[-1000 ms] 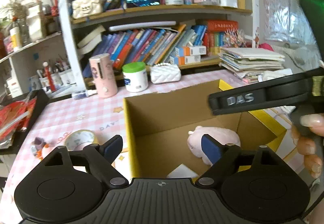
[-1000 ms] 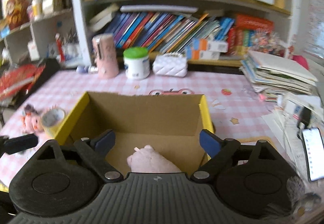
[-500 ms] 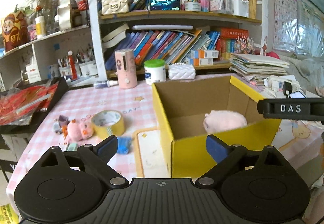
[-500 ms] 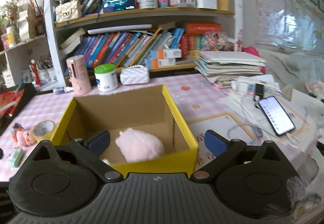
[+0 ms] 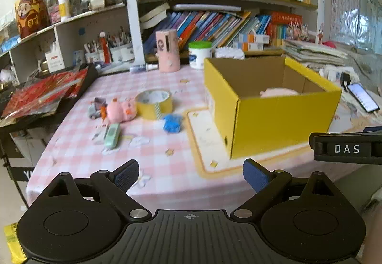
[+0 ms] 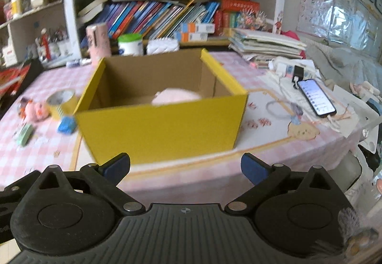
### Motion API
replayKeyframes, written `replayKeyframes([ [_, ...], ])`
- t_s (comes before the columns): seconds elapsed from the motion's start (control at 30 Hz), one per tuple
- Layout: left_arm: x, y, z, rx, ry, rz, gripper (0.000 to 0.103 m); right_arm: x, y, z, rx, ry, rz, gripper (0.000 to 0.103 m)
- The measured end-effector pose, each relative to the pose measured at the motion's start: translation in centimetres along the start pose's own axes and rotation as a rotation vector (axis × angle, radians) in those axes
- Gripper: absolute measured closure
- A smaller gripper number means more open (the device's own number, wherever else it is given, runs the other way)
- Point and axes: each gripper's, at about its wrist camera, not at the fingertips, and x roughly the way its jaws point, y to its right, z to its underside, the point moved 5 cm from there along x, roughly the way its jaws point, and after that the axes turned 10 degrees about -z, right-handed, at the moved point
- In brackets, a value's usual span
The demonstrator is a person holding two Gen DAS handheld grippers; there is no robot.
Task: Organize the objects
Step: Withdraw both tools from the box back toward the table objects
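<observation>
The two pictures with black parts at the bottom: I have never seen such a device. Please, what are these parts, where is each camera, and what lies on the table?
There is no robot here. A person holds a hand tool with two fingers in each hand, and a camera on each tool looks forward along those fingers. The black shapes with blue pads are the tools themselves. One picture comes from the left gripper, the other from the right gripper. Both are open and hold nothing.

On the pink checked table stands a yellow box with a pink soft toy inside. Beside the box lie a roll of yellow tape, a small pink plush, a blue toy and a green case. A phone lies on the other side of the box.
</observation>
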Motion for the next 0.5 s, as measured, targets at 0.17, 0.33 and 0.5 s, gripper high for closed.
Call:
replayKeyframes([
  [0.17,-0.7,-1.9,1.6,-0.001,-0.031,-0.015,0.007,-0.5,-2.4,1.7,-0.017,-0.039,-0.024,0.001],
  [0.33,-1.3,-3.9,3.1,-0.011,-0.062,-0.043,0.007,-0.8,-4.6,3.2,-0.024,-0.07,-0.058,0.0],
  [0.5,-1.9,-5.9,4.5,-0.017,-0.087,-0.066,0.007,-0.9,-6.9,4.8,-0.04,-0.112,-0.081,0.0],
])
